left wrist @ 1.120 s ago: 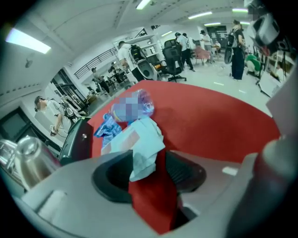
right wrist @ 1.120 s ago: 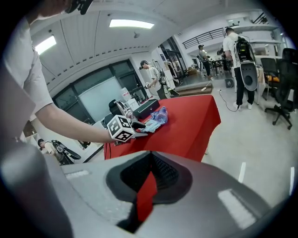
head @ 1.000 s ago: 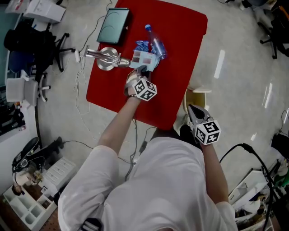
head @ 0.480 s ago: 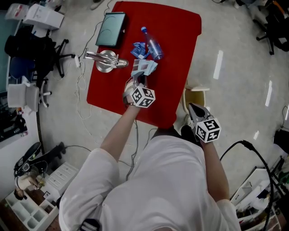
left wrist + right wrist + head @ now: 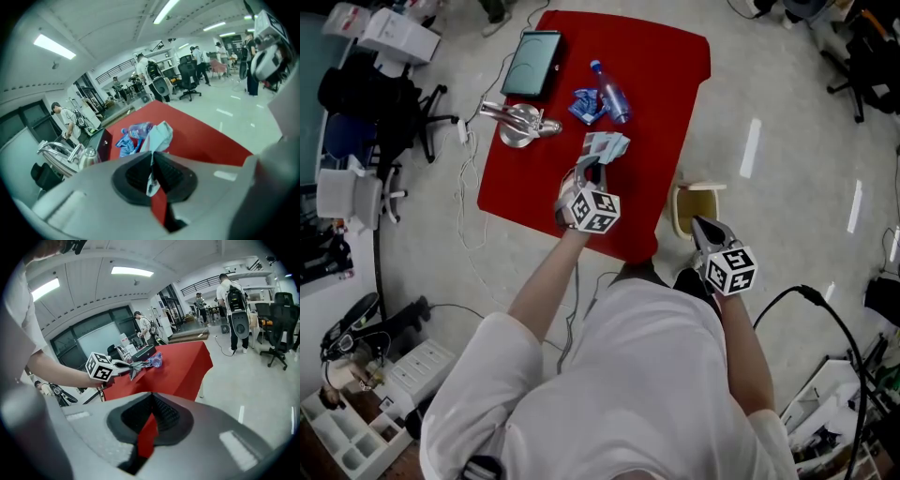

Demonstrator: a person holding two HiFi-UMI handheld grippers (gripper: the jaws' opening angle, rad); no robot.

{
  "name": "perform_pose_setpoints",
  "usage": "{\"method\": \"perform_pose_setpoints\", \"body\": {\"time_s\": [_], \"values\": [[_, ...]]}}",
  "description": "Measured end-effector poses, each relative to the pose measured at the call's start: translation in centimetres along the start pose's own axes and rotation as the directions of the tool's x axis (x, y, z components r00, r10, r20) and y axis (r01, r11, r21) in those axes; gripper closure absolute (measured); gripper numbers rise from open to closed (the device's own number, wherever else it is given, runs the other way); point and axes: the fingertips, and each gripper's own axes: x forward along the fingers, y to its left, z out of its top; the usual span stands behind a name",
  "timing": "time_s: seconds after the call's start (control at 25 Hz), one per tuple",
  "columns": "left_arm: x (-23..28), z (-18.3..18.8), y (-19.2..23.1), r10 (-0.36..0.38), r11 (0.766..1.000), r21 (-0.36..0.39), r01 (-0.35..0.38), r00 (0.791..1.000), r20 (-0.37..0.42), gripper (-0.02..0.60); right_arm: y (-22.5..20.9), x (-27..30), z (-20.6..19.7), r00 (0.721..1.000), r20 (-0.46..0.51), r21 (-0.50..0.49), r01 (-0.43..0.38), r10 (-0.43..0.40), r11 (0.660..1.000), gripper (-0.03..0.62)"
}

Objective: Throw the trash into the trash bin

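Since a second ago, when the left tongs [image 5: 596, 169] sat low at the pile on the red table [image 5: 666, 84], they have drawn back toward the person; the pale wrapper [image 5: 606, 146] has come with them, and it now lies apart from the plastic bottle [image 5: 611, 92] and the blue wrapper [image 5: 584, 104] it lay against then; the right tongs [image 5: 700, 228] have scarcely shifted.

Behind the left tongs the table's near edge runs close to their marker cube; the table's right edge passes between the two tongs; to the right of the right tongs lies open pale floor; the trash bin [image 5: 679, 212] stands on that floor just beside the table's near right corner, mouth up, right at the tips of the right tongs; left of the left tongs sits a silver vessel [image 5: 517, 124], and ahead of that a dark case [image 5: 532, 63].

The left tongs are pinching the pale wrapper, which juts out ahead of their tips over the table; the bin lies to their right, across the table edge; the right tongs are pressed together on nothing.
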Motion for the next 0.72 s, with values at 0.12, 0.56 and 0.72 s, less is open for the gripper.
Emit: {"method": "perform_pose_setpoints", "body": {"time_s": [0.12,0.56,0.72], "values": [[-1.3,0.9,-1.2,-0.006,1.0,-0.015,0.006,1.0,0.005,0.575,-0.9,-1.4,-0.5,1.0,0.005,0.008,0.003,-0.003,1.0,0.592],[-4.2,5.4,-10.8,-0.103,0.994,-0.043,0.105,0.994,0.04,0.575,-4.7,-6.5,-3.5,1.0,0.016,0.032,-0.004,0.004,0.999,0.592],[-5.4,7.5,-15.4,-0.19,0.979,-0.061,0.194,0.98,0.064,0.575,-6.4,-8.2,-4.6,1.0,0.021,0.038,-0.006,0.005,0.999,0.592]]}}
